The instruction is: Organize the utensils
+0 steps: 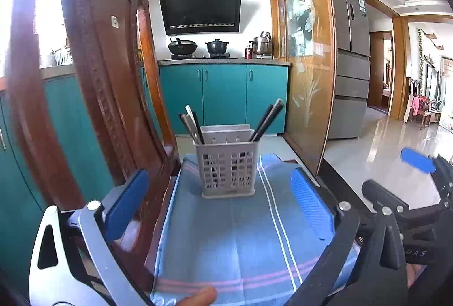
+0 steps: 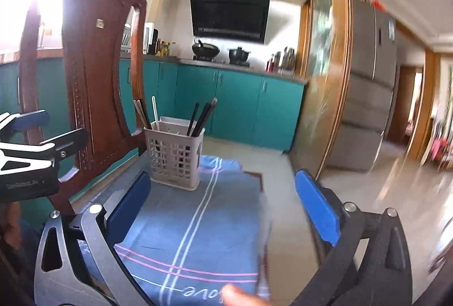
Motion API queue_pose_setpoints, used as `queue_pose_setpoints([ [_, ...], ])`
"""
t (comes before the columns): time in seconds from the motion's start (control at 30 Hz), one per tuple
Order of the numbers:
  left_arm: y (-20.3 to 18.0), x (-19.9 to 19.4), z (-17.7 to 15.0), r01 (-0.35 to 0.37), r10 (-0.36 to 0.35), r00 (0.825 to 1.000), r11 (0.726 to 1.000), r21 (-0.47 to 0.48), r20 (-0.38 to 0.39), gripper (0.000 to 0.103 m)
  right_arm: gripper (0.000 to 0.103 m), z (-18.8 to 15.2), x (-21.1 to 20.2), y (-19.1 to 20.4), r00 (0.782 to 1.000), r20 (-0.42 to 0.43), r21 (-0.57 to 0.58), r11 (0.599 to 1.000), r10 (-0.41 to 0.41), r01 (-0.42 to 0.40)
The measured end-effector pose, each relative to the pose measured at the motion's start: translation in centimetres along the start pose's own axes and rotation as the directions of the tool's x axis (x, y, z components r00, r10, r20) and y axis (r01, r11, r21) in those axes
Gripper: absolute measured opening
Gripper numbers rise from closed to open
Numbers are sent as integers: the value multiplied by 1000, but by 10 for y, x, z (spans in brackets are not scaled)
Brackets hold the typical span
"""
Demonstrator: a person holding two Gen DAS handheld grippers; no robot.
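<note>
A grey slotted utensil holder (image 1: 228,168) stands on a blue striped cloth (image 1: 235,238); it also shows in the right wrist view (image 2: 175,161). Dark chopsticks (image 1: 267,120) lean in its right side, and several chopsticks with a pale one (image 1: 191,123) lean in its left side. My left gripper (image 1: 220,207) is open and empty, just short of the holder. My right gripper (image 2: 223,207) is open and empty, over the cloth (image 2: 195,232) to the right of the holder. The right gripper also appears at the right edge of the left wrist view (image 1: 396,181).
A carved wooden chair back (image 1: 107,85) rises close on the left of the cloth. Teal kitchen cabinets (image 1: 223,96) with a stove and pots stand behind. A glass sliding door (image 1: 308,65) and a grey fridge (image 1: 351,65) are on the right, with tiled floor (image 1: 390,158) below.
</note>
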State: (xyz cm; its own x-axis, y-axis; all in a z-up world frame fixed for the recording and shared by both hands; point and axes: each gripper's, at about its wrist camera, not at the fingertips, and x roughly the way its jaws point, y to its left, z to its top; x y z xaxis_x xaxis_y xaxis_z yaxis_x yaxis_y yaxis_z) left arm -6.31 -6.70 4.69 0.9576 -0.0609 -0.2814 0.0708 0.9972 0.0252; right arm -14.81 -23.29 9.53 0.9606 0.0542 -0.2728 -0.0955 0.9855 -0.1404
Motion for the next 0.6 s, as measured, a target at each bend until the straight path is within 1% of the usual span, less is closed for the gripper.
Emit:
queue_pose_setpoints([
  [0.07,3,-12,-3,-10,10,1000,1000,-2,1,100,100,1,-7,1,1000,18,11,1000,-15,15],
  [0.13,8,-22,-3,-19,19,1000,1000,-9,12,100,100,1,-13,-3,999,36,52,999,-8,6],
  [0.2,12,-32,-4,-20,20,999,1000,-11,33,100,100,2,-13,-6,1000,29,83,997,-1,-1],
  [0.3,15,-36,-3,-31,31,999,999,-9,42,100,100,1,-12,-5,1000,10,83,997,-10,9],
  [0.4,17,-39,-2,-31,31,999,999,-10,34,100,100,0,-12,1,1000,-8,64,998,5,-4],
  [0.6,17,-43,-1,-35,35,999,999,4,39,100,100,0,-15,5,1000,-9,62,998,0,1],
])
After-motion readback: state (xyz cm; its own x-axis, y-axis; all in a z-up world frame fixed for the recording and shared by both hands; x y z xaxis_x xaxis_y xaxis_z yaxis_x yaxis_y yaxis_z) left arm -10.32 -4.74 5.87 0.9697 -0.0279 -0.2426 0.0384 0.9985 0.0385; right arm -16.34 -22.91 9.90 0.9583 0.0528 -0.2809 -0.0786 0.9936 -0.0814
